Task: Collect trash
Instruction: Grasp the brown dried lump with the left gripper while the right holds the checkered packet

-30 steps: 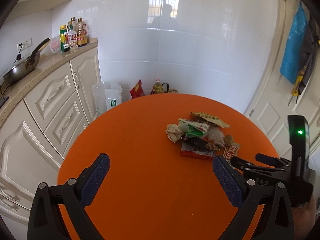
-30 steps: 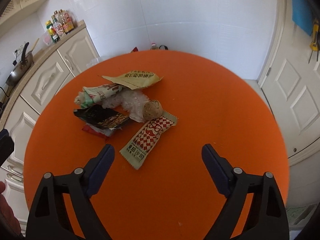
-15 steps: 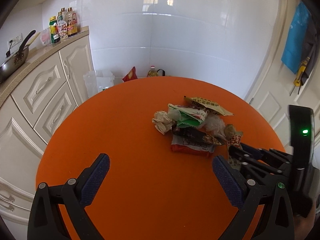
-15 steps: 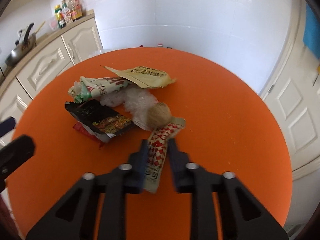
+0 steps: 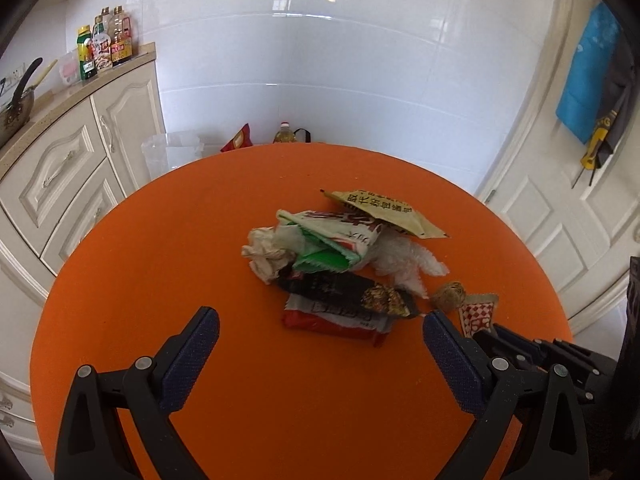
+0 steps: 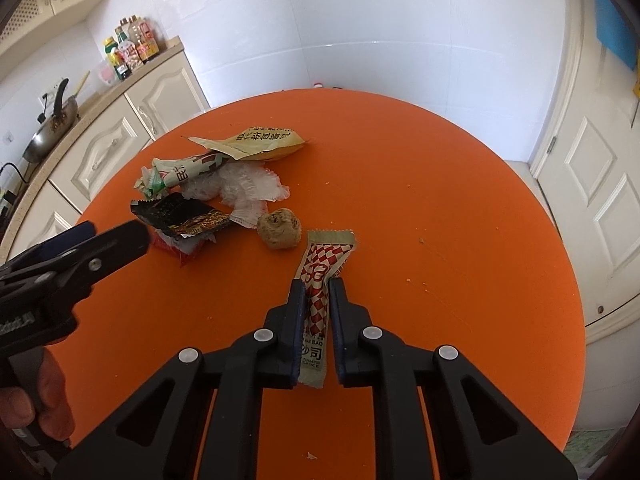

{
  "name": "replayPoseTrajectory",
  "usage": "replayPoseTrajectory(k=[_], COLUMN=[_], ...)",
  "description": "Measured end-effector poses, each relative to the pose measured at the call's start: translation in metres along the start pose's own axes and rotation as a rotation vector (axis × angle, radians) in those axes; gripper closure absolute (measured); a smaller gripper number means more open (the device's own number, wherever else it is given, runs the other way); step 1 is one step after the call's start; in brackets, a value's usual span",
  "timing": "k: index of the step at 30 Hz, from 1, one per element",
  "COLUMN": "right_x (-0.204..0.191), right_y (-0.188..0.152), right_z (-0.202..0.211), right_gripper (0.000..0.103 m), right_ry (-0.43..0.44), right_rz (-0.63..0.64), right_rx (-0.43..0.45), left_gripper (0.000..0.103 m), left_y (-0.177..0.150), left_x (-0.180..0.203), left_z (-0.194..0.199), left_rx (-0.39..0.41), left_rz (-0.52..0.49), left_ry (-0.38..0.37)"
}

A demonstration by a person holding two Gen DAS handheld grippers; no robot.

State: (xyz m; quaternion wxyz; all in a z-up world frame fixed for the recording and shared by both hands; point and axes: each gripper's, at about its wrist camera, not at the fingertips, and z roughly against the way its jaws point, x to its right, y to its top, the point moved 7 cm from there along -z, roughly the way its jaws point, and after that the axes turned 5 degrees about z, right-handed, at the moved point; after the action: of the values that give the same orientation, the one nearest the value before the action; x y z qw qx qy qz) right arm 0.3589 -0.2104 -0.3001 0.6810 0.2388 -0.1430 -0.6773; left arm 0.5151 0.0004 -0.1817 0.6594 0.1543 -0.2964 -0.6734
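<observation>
Starting at the left: the left claw (image 5: 316, 344) is wide open with nothing between its pads, hanging over the orange counter (image 5: 160, 272) just short of the trash pile. The nearest piece to it is the red-and-white wrapper (image 5: 336, 318) lying flat under the black wrapper (image 5: 344, 292), both straight ahead of the gap, long axes running across the claw's line rather than along it. Behind them sit a crumpled tissue (image 5: 266, 254), a green-and-white packet (image 5: 328, 242) and a yellowish sachet (image 5: 384, 210).

Moving right, there's a brown crumbly ball (image 6: 279, 227) on its own beside the pile, then the checkered ketchup sachet (image 6: 320, 280). The right claw (image 6: 316, 290) is clamped on that sachet, which runs lengthwise between the pads and pokes out at both ends, far end toward the ball. So the right side has its piece, and the left hand is clearly the nearer one for the rest of the heap.

Hard to tell: whether the sachet is off the counter yet or only pinched flat on it. No bin or bag for the trash shows in either view, and I can't make out how much of the red-and-white wrapper is buried under the black one.
</observation>
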Motion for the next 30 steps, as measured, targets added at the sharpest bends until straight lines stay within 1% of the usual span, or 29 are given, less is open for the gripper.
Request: replayPoseTrajectory(k=[3,6,10,18,23,25,26,28,30], right_x=[0.005,0.009,0.017,0.033,0.048,0.051,0.053,0.057,0.053], right_y=[-0.002,-0.003,-0.006,-0.017,-0.026,-0.028,-0.028,-0.027,-0.023], right_z=[0.003,0.005,0.008,0.023,0.031,0.031,0.031,0.030,0.028], right_gripper=[0.092,0.092,0.092,0.093,0.094,0.092,0.091,0.085,0.069], right_ry=[0.010,0.011,0.016,0.032,0.029,0.049,0.041,0.022,0.041], right_rz=[-0.005,-0.018,-0.032,-0.065,-0.092,-0.109,-0.118,-0.124,-0.118], right_rx=[0.001,0.005,0.009,0.026,0.024,0.017,0.018,0.019,0.029], left_gripper=[0.004,0.004,0.004,0.004,0.005,0.005,0.005,0.005,0.006], left_y=[0.001,-0.001,-0.013,-0.031,-0.040,-0.043,-0.044,-0.044,-0.044], left_x=[0.003,0.008,0.022,0.035,0.062,0.070,0.075,0.075,0.074], left_z=[-0.008,-0.010,-0.003,0.004,0.006,0.004,0.004,0.006,0.008], left_rx=[-0.002,-0.009,-0.005,-0.019,-0.028,-0.030,-0.032,-0.030,-0.022], left_rz=[-0.012,-0.022,-0.060,-0.085,-0.107,-0.116,-0.115,-0.113,-0.109], left_ry=[0.007,-0.012,-0.027,-0.055,-0.072,-0.072,-0.071,-0.072,-0.061])
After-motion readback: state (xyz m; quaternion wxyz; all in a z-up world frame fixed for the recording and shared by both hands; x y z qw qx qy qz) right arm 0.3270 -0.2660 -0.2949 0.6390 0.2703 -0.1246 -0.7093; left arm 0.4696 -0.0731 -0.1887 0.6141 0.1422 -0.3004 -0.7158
